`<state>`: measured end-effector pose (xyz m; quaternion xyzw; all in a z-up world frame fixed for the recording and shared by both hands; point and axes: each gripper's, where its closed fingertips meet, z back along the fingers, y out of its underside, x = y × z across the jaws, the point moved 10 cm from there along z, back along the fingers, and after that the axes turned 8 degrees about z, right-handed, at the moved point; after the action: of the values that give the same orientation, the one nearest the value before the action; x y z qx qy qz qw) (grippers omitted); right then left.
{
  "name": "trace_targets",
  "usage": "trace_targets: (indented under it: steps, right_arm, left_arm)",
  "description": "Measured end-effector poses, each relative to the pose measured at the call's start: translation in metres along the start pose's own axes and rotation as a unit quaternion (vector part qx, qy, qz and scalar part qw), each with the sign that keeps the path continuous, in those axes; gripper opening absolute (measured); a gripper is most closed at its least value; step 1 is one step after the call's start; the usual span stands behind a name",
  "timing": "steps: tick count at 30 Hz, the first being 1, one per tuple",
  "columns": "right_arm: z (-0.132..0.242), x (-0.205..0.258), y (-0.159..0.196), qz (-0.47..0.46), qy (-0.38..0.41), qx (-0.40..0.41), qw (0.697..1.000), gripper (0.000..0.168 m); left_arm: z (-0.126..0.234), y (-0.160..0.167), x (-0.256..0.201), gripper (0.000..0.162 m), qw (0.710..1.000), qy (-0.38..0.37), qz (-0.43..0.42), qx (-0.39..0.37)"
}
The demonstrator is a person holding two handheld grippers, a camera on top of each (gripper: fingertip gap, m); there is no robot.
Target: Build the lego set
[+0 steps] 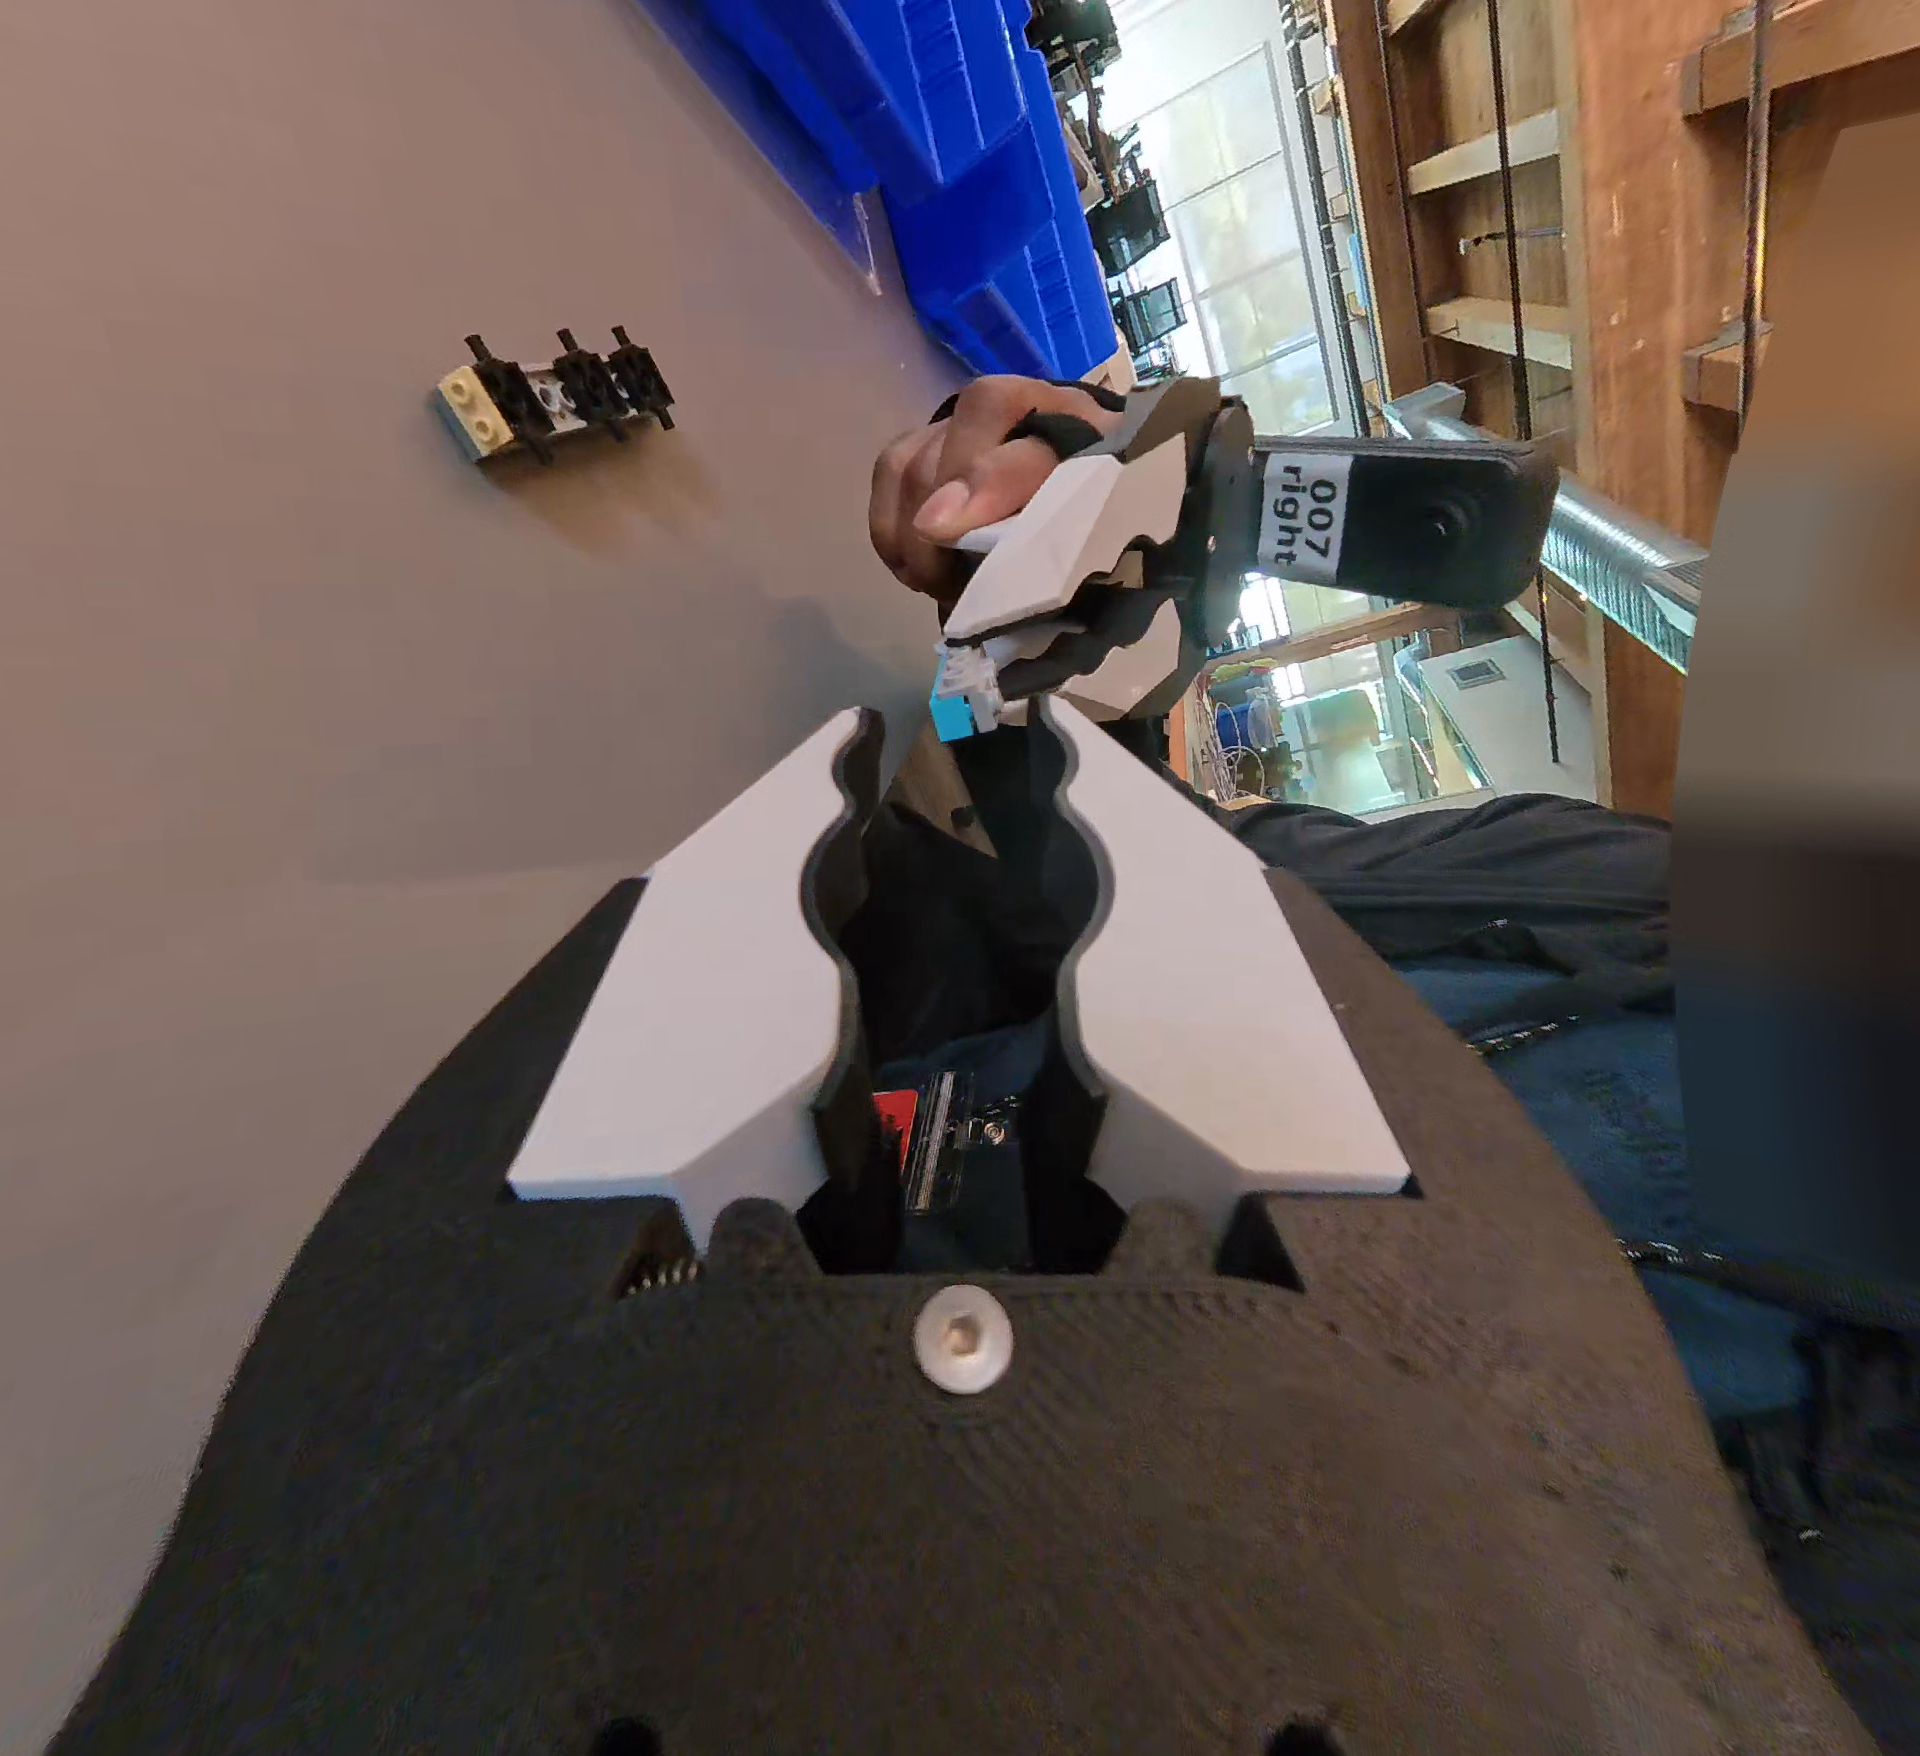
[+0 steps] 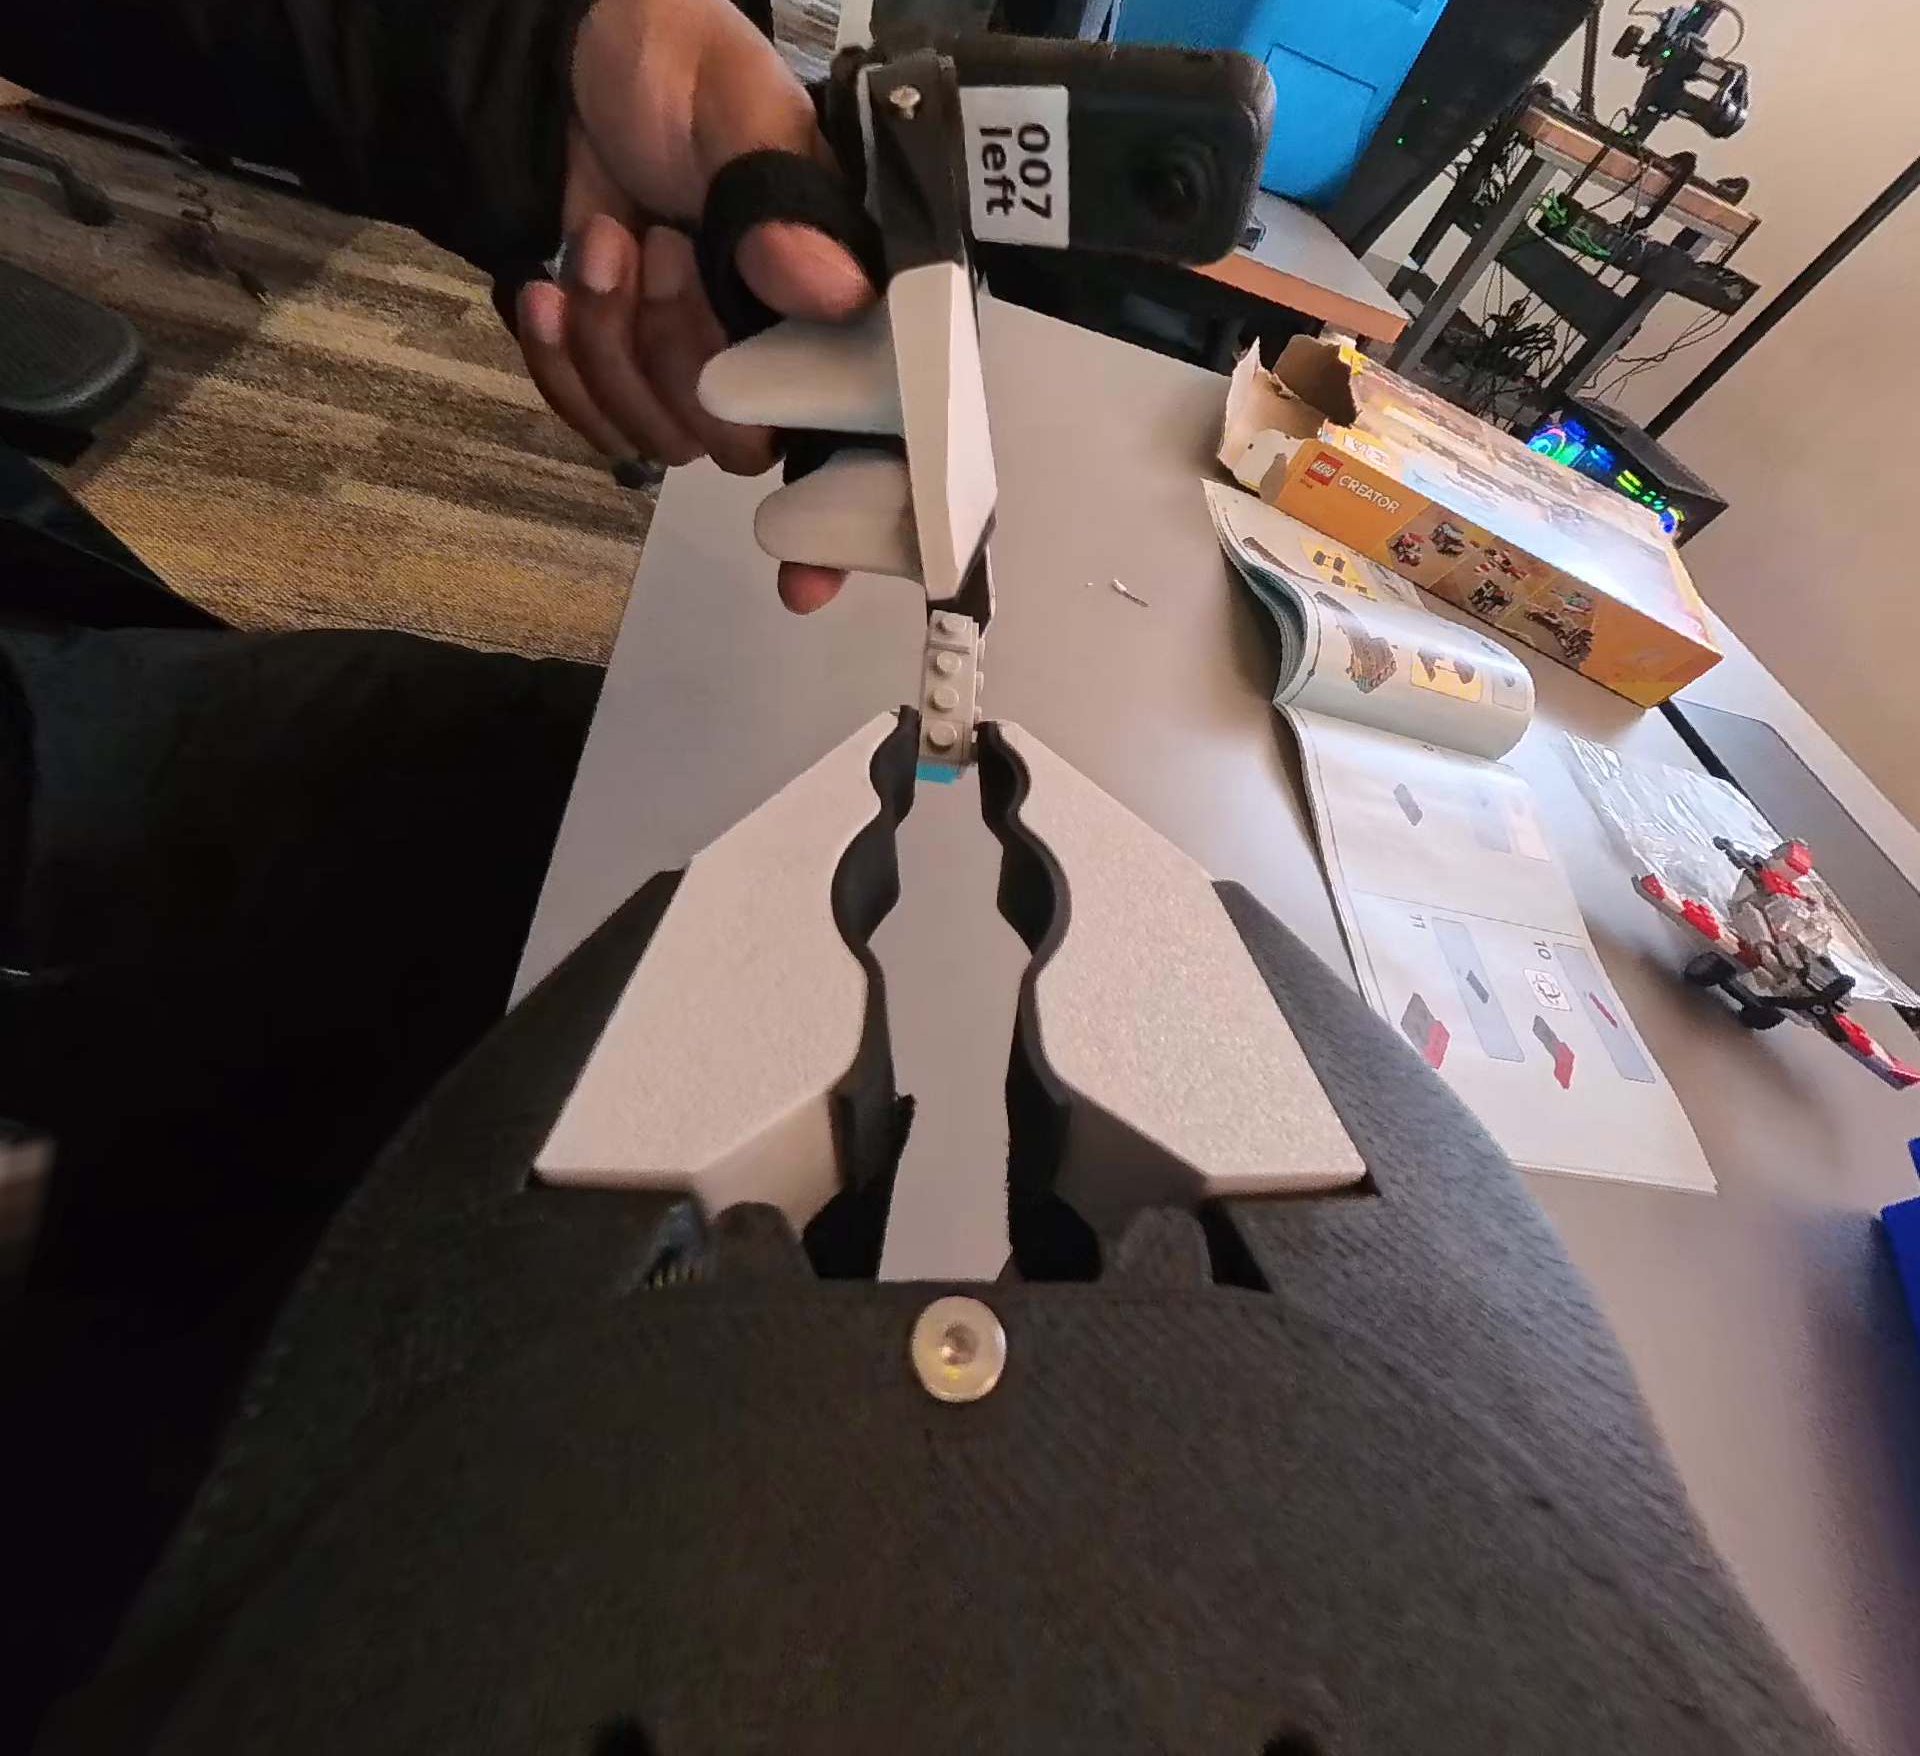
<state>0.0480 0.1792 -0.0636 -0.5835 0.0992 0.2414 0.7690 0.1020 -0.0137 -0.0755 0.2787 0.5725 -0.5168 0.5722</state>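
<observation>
– Firstly, the piece: where is it?
– Observed: a grey studded plate [image 2: 948,678] with a blue brick [image 1: 954,717] at one end, held in the air between the two grippers. The table [image 1: 312,667] lies behind it.

– Right gripper?
– Right gripper [image 2: 945,735]: claw clamped on the plate at the blue end, a black pad against each side. The left wrist view confirms it, with the brick jutting from the closed tips. The right hand [image 1: 935,491] grips the handle.

– Left gripper?
– Left gripper [image 1: 956,714]: fingers apart, with a clear gap on both sides of the piece, which sits just at the tips. From the right wrist view this gripper is seen edge-on and the plate's far end meets its tip; contact there cannot be confirmed. The left hand [image 2: 665,252] is on the handle, one finger through a black loop.

– Anything else on the table?
– A small black-and-tan assembly [image 1: 556,392] lies flat, well apart from the grippers. Blue bins [image 1: 914,44] stand along the far edge behind it. On the other side an open booklet [image 2: 1455,823] lies flat, one page curled up. A yellow box [image 2: 1486,563], its end flap torn open, lies just beyond the booklet. A red-and-grey model [image 2: 1787,958] rests beside the booklet, partly on a clear bag [image 2: 1662,802].
</observation>
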Motion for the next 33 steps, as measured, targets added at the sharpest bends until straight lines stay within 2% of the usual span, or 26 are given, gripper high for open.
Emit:
trace_targets:
  steps: [8,33]
  right_arm:
    - [-0.001,0.002,-0.003,0.018,0.003,0.006,1.000,0.012]
    - [0.002,0.003,-0.012,0.043,0.015,0.004,0.999,0.012]
  left_arm:
    - [-0.003,0.001,0.000,0.014,1.000,0.015,0.003,0.002]
    - [-0.002,0.004,0.000,0.011,0.999,0.046,-0.001,-0.020]
